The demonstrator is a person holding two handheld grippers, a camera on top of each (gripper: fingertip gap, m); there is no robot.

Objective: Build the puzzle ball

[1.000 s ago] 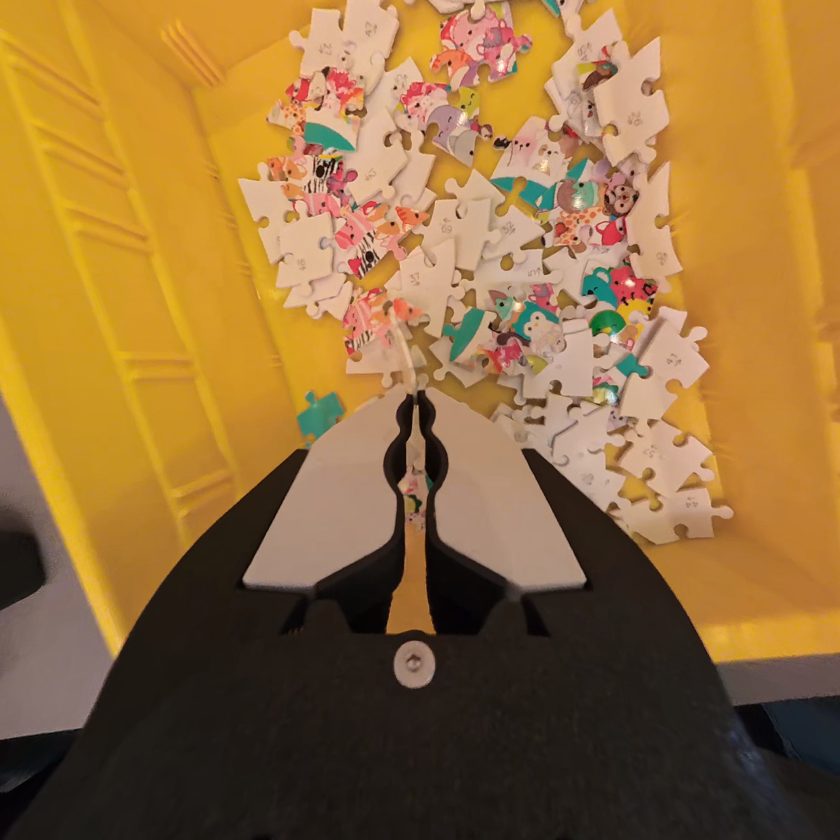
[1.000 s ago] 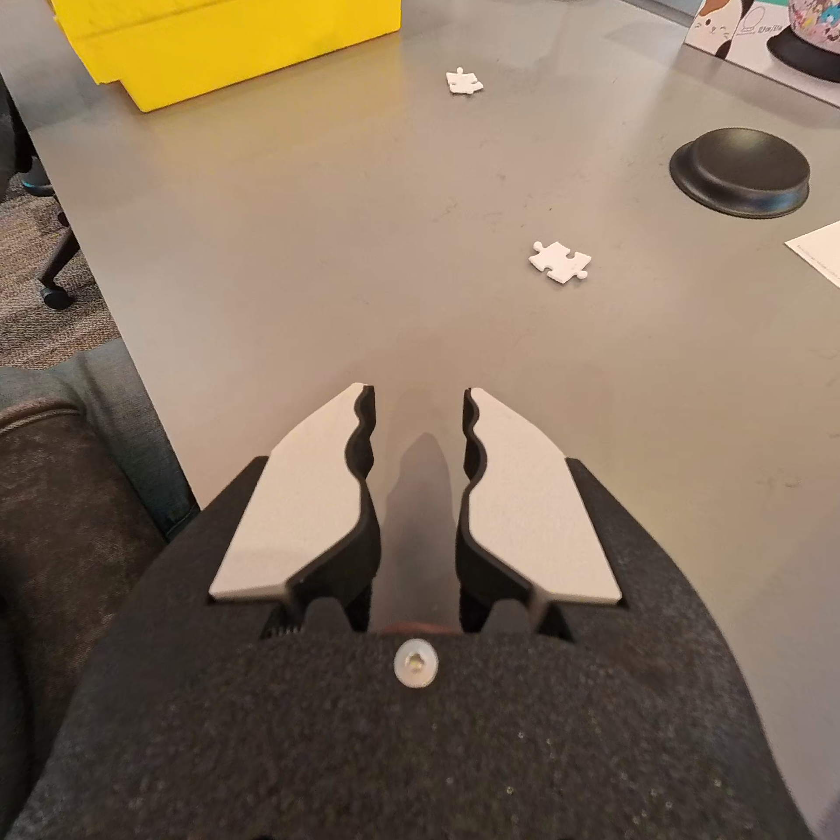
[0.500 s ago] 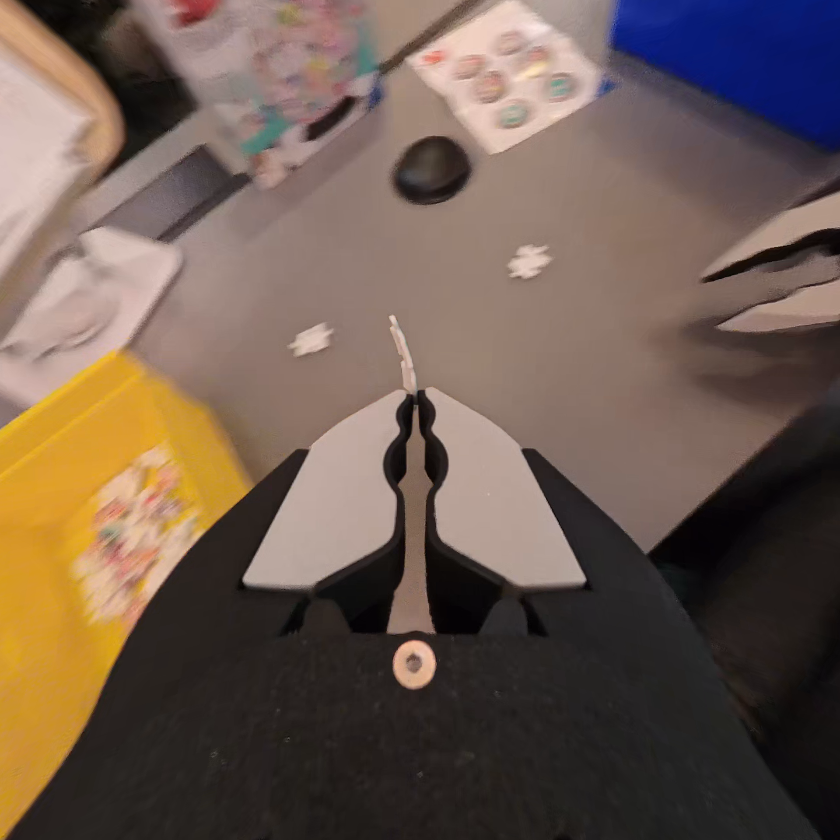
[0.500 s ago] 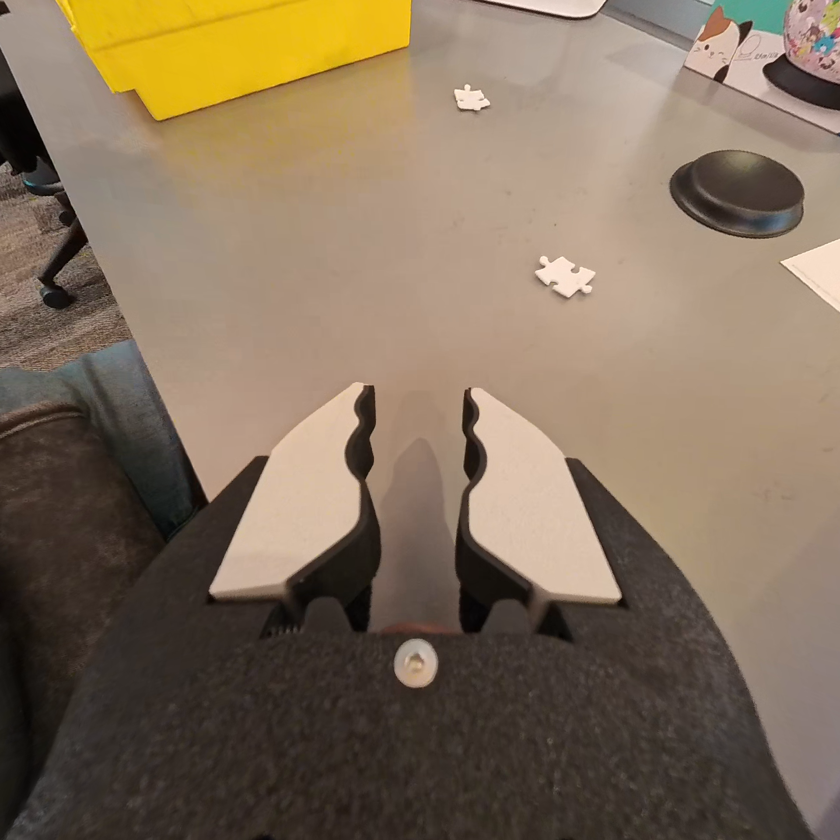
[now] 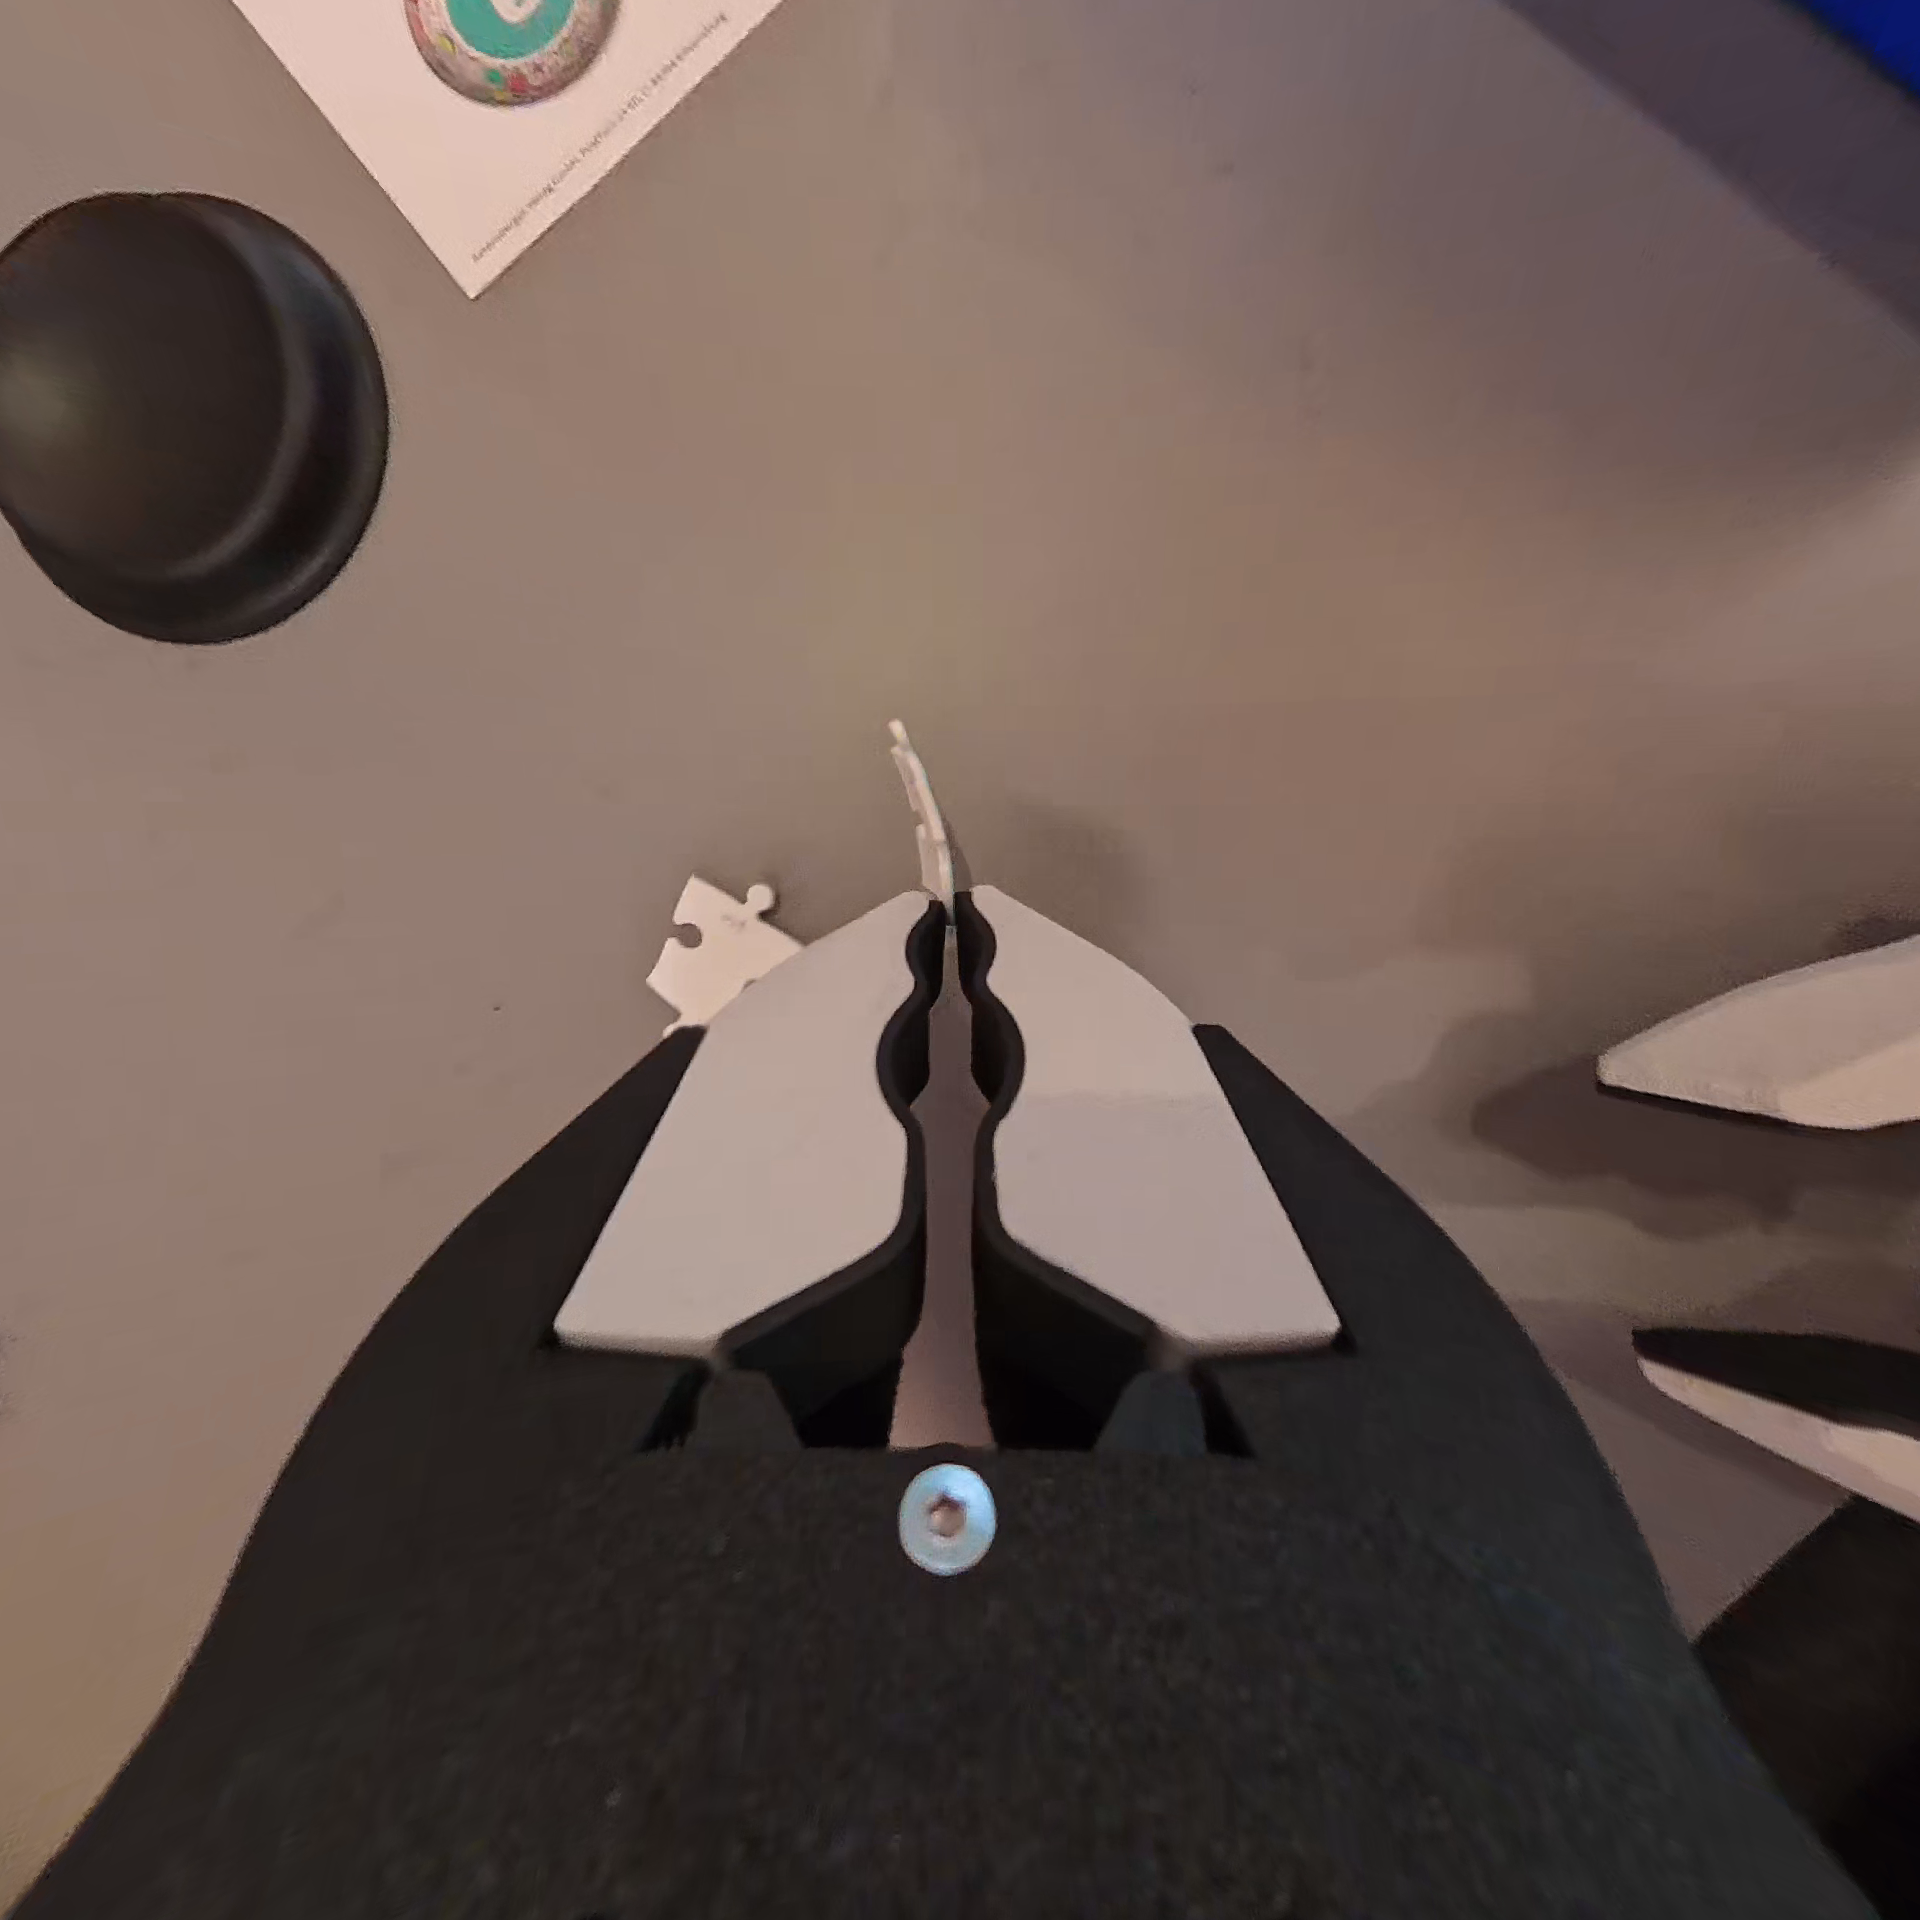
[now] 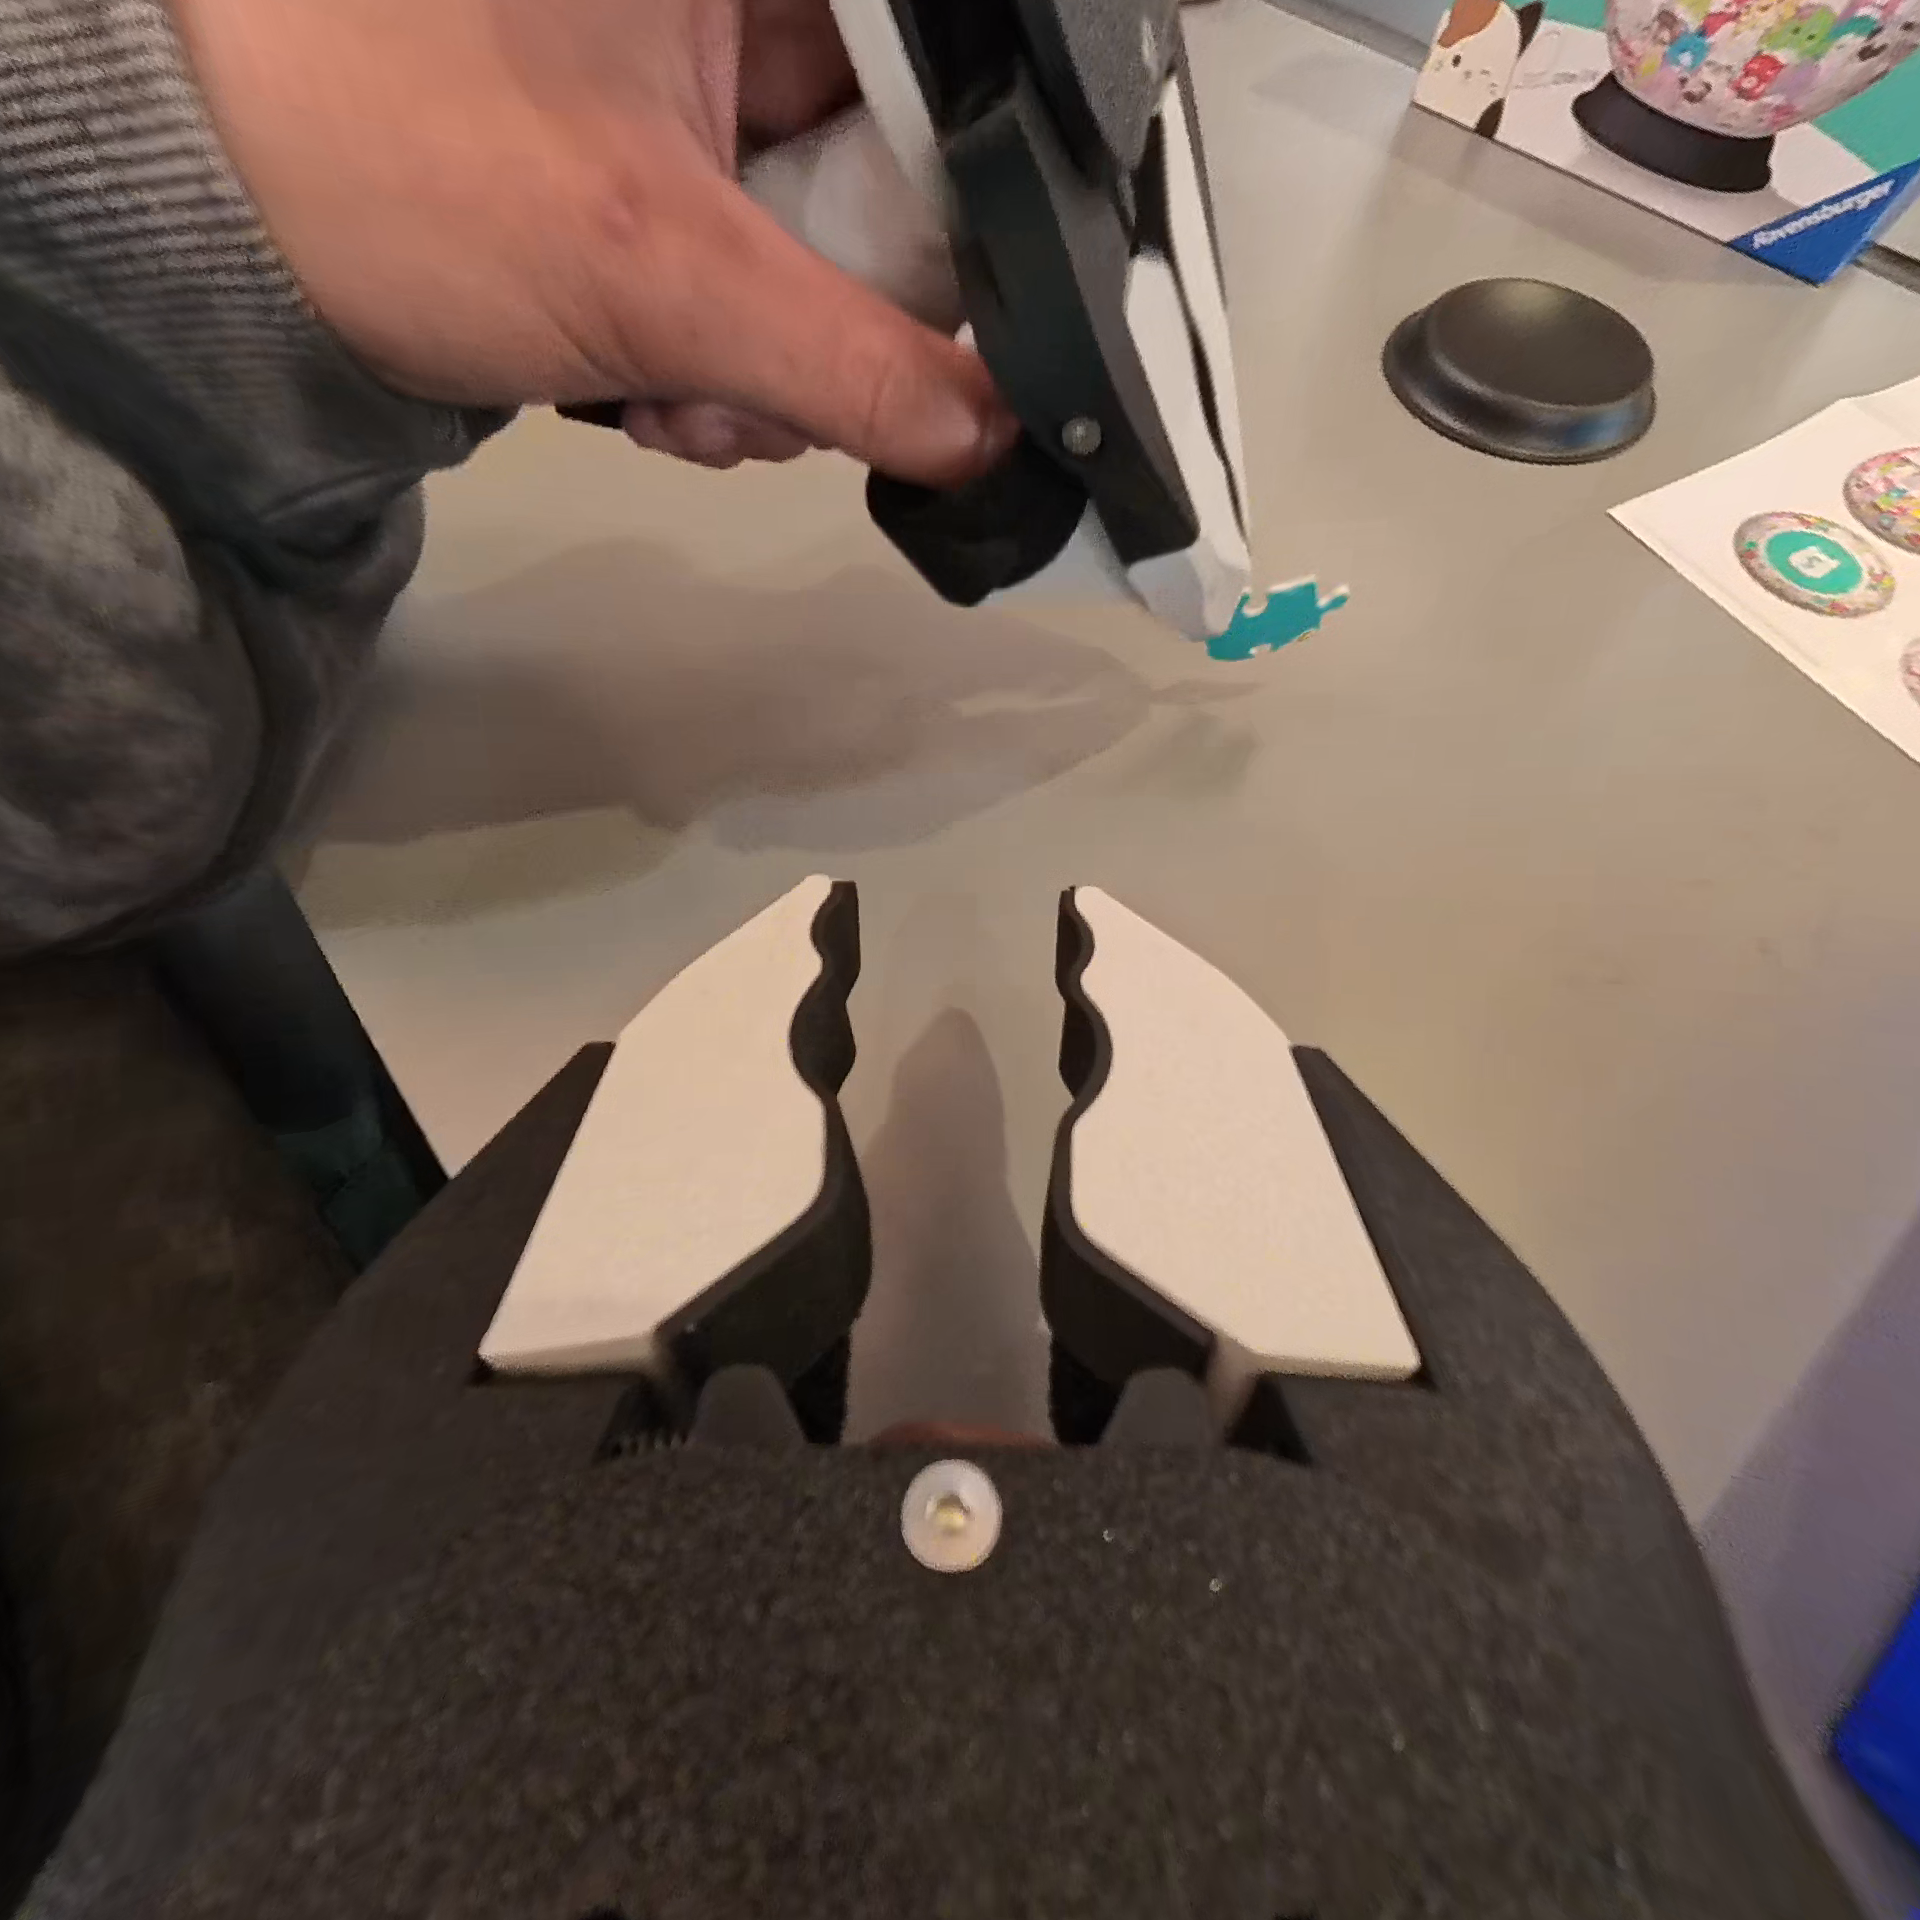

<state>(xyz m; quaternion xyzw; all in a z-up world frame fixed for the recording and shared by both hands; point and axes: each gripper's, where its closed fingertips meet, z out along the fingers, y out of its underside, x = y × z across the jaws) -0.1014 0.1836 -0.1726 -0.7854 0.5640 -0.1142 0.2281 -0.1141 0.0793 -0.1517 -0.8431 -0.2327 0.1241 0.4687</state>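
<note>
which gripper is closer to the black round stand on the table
Left. The left gripper, shut on a teal puzzle piece, hangs over the table just short of the black round stand. The right gripper sits open, farther back toward the table's near edge.

two grippers [image 5: 951,904] [image 6: 956,914], two puzzle pieces, one teal [image 6: 1273,618] clamped, one white [image 5: 717,951] on table, one black round stand [image 6: 1517,364], one printed sheet [image 6: 1766,540], one puzzle box [image 6: 1662,114]
</note>
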